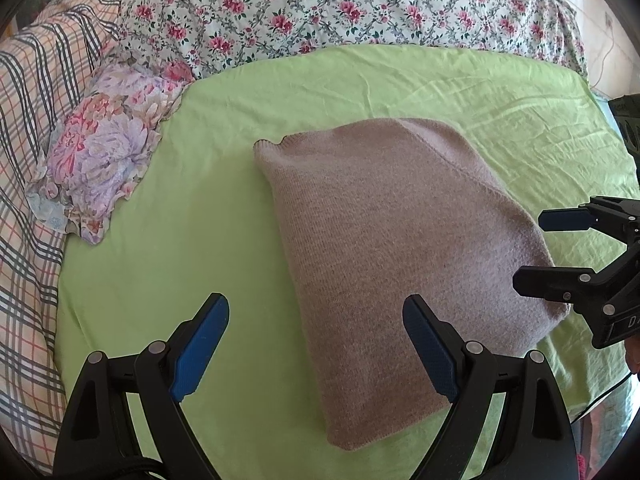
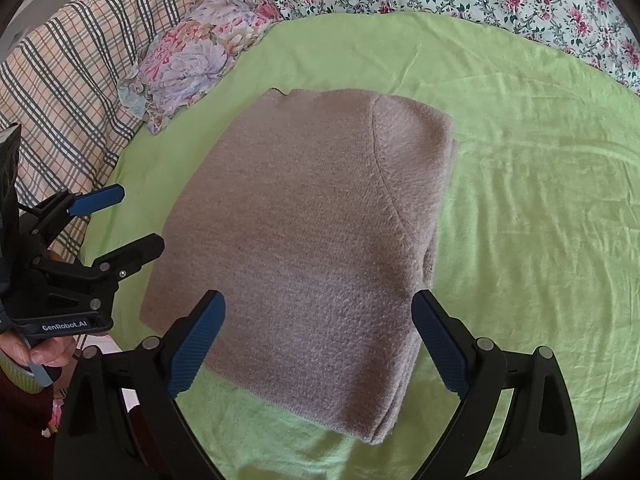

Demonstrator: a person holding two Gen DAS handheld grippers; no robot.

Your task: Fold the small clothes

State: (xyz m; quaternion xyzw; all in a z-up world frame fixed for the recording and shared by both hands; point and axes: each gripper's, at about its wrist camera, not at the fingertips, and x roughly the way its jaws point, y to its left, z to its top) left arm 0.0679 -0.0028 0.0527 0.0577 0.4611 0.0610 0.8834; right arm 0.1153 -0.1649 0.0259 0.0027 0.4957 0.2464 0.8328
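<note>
A mauve knit sweater [image 1: 384, 248] lies folded into a compact rectangle on the green sheet [image 1: 200, 220]; it also shows in the right wrist view [image 2: 312, 248]. My left gripper [image 1: 316, 344] is open and empty, held above the sweater's near left edge; it also shows at the left of the right wrist view [image 2: 132, 220]. My right gripper [image 2: 316, 340] is open and empty above the sweater's near edge; it shows at the right of the left wrist view [image 1: 536, 248]. Neither gripper touches the cloth.
A floral pillow [image 1: 100, 156] lies at the sheet's left edge. A plaid blanket [image 1: 32, 160] is bunched on the left. A flowered quilt [image 1: 340, 8] runs along the far side. The green sheet [image 2: 520, 200] spreads right of the sweater.
</note>
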